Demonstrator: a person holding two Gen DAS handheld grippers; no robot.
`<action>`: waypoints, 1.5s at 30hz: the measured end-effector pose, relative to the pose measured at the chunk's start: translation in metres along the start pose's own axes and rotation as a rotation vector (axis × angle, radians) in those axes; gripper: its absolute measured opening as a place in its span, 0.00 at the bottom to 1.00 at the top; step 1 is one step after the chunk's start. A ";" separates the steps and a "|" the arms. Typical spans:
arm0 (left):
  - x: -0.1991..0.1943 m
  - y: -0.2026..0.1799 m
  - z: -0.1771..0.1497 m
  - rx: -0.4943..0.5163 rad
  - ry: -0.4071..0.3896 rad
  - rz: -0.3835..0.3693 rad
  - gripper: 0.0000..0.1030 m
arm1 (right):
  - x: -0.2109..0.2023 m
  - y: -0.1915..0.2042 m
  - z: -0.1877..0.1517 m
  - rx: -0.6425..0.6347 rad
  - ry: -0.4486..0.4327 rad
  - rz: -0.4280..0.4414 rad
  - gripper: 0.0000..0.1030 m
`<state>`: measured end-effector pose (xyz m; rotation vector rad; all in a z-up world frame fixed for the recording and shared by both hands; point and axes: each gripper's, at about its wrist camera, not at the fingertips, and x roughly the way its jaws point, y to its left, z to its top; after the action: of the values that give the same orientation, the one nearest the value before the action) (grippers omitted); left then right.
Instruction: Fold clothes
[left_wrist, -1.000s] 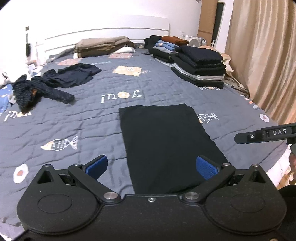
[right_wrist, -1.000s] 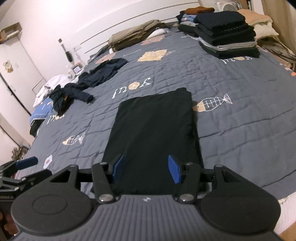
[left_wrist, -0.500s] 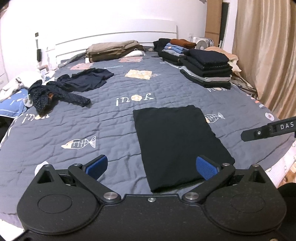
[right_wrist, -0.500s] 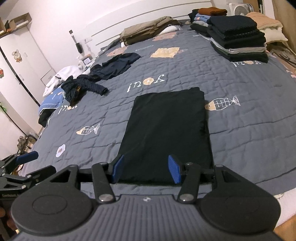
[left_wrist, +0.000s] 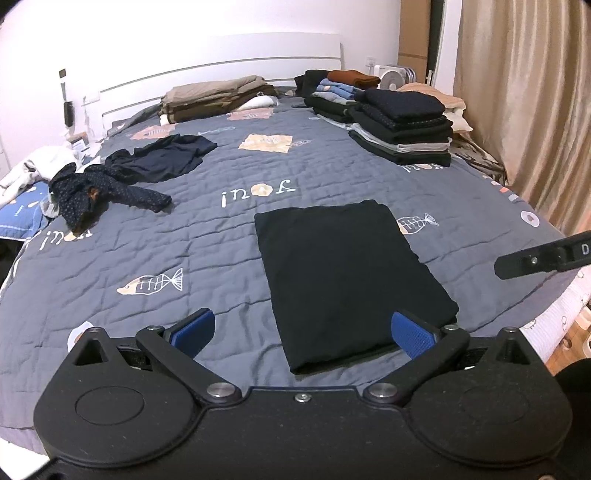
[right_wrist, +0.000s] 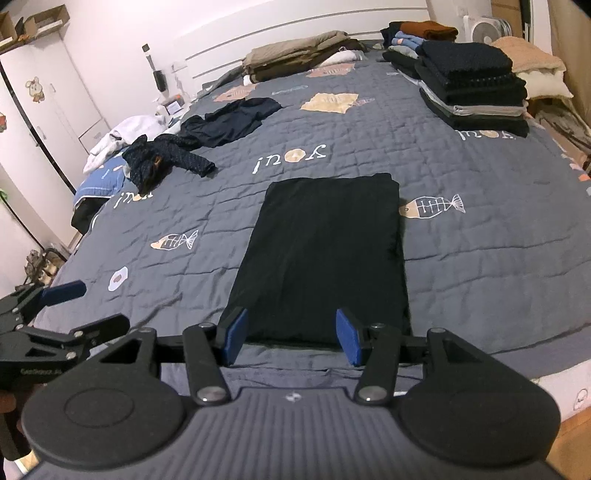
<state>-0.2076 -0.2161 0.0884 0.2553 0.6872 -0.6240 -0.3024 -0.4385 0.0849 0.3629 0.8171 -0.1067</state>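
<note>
A black garment (left_wrist: 347, 273) (right_wrist: 325, 254) lies folded into a flat rectangle on the grey quilt (left_wrist: 207, 236) (right_wrist: 480, 236), near the bed's front edge. My left gripper (left_wrist: 301, 332) hovers open above the garment's near end, nothing between its blue pads. My right gripper (right_wrist: 291, 338) is also open and empty, held above the garment's near edge. The right gripper's finger (left_wrist: 535, 258) juts in at the right of the left wrist view. The left gripper (right_wrist: 55, 317) shows at the lower left of the right wrist view.
Unfolded dark clothes (left_wrist: 110, 184) (right_wrist: 177, 151) lie at the left of the bed. Stacks of folded clothes (left_wrist: 402, 125) (right_wrist: 472, 85) stand at the far right, beige bedding (left_wrist: 218, 98) by the headboard. A curtain (left_wrist: 528, 92) hangs on the right; a white wardrobe (right_wrist: 33, 122) stands left.
Both grippers have pulled back and up from the folded black garment, so its near edge and more of the bed now show. Both stayed open and empty.
</note>
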 end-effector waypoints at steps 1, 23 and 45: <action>0.000 -0.001 0.000 0.002 0.000 -0.001 1.00 | -0.002 0.001 0.000 -0.001 -0.001 0.000 0.51; 0.012 -0.017 0.004 0.078 -0.002 -0.015 1.00 | -0.021 -0.013 -0.013 0.033 -0.023 -0.036 0.51; 0.063 0.002 0.014 0.070 0.058 -0.022 1.00 | 0.027 -0.021 0.001 0.054 0.017 0.020 0.51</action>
<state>-0.1612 -0.2485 0.0576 0.3321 0.7250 -0.6649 -0.2882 -0.4572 0.0605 0.4230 0.8284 -0.1067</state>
